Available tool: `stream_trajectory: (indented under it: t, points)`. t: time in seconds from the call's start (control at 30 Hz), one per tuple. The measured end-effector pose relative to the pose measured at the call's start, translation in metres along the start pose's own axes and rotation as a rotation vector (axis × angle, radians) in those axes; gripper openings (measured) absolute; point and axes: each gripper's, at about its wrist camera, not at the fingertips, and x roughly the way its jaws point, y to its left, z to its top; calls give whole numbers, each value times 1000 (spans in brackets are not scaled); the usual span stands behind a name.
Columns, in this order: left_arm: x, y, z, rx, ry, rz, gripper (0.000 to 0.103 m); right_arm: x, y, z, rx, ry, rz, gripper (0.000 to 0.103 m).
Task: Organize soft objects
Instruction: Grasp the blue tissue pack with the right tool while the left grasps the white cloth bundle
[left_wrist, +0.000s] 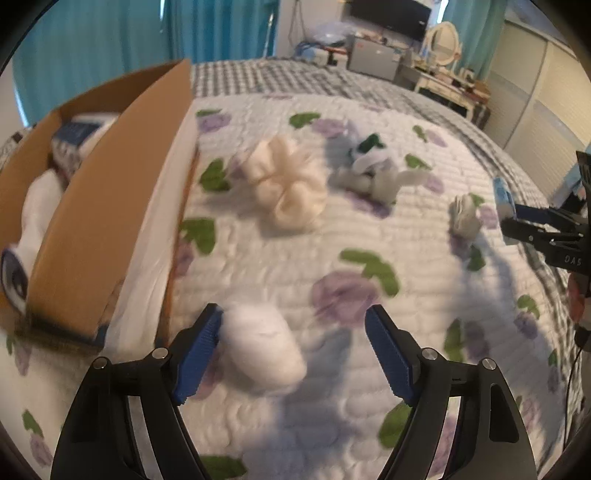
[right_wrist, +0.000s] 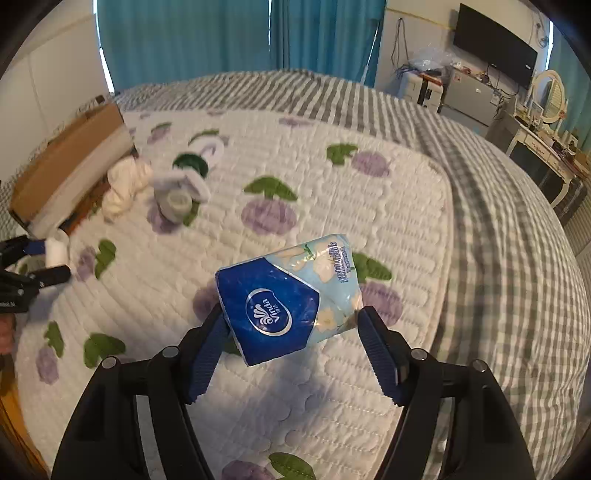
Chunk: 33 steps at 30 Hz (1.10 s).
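on a wide bed (right_wrist: 480, 184) in a room with teal curtains (right_wrist: 221, 37), a dark wall screen (right_wrist: 495, 48) and a cream vanity with an oval mirror (right_wrist: 550, 96), a grey-and-white checked cover lies under a white quilted pad (right_wrist: 332, 206) stitched in ridges and printed with purple flowers and green leaves. at the pad's left edge stands a long brown cardboard box (left_wrist: 107, 206), its flap raised, with white rolled cloth and a blue-printed pack inside. out on the quilt, well apart from the box, sit a fluffy cream bundle (left_wrist: 288, 184), lumpy and knotted, and just beside it a tangle of grey, white and dark green socks (left_wrist: 369, 170); a small pale wad (left_wrist: 465, 214) lies farther right. the right gripper (right_wrist: 291, 332) holds a soft tissue pack (right_wrist: 288, 299), glossy plastic, blue with a white logo and pale floral print, crumpled and tilted, both ribbed blue pads pressed on its sides. the left gripper (left_wrist: 295, 339) has its jaws apart around a smooth white rolled sock (left_wrist: 262, 350) that rests on the quilt near the box; the left pad touches it, the right pad stands clear.
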Motion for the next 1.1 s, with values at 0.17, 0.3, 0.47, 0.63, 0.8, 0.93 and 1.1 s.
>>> stream_trajectory:
  t: [0.17, 0.3, 0.47, 0.63, 0.8, 0.93, 1.1]
  points:
    - [2, -3, 12, 7, -8, -3, 77, -14, -1, 14, 29, -46, 20, 71]
    - [9, -1, -1, 36, 21, 19, 73, -13, 5, 20, 25, -51, 42, 70]
    - [14, 17, -14, -24, 47, -15, 51, -4, 17, 16, 3, -26, 63, 70]
    - [8, 25, -12, -47, 45, -23, 37, -5, 28, 13, -20, -16, 71, 70]
    - [-9, 19, -14, -29, 24, -22, 36, -22, 42, 20, -37, -39, 73, 70]
    - [-30, 10, -10, -7, -7, -28, 36, -42, 58, 30, -57, -62, 66, 70]
    - [-63, -2, 3, 34, -66, -51, 36, -72, 85, 41, -77, -95, 53, 70]
